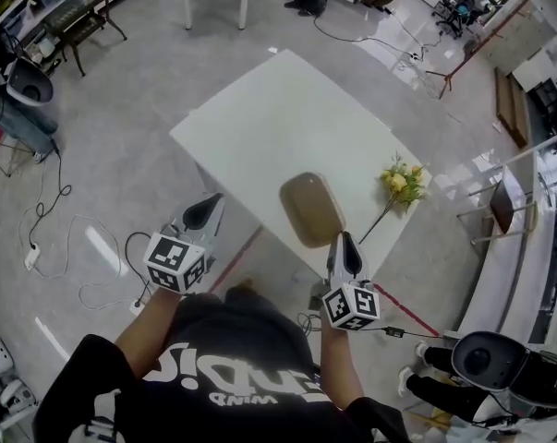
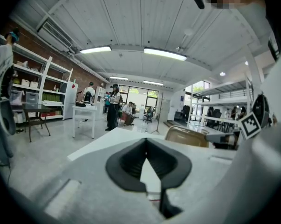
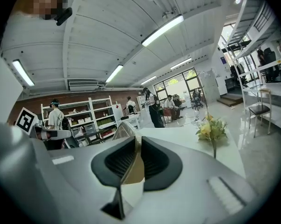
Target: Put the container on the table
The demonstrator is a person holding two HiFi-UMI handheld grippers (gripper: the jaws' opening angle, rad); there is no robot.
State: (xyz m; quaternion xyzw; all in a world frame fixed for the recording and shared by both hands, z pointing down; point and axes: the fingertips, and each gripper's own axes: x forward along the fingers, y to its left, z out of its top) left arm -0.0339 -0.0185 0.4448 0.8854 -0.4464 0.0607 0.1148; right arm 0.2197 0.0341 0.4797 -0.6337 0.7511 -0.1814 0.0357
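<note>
Holds the tan container (image 1: 310, 209) by its near rim in the right hand-held gripper (image 1: 345, 241), jaws pinched narrow on the thin wall. Juts straight ahead of those jaws, over the near edge of the white counter (image 1: 260, 118); cannot tell whether resting or just above. Looks light, stiff and smooth, probably plastic, so likely to pivot from a one-edge pinch; calls for a level, gentle lowering. Shows the left hand-held gripper (image 1: 207, 212) off to the left, jaws together on nothing. Finds yellow flowers (image 1: 403, 181) ahead and right of the right hand-held gripper, apart from the container.
</note>
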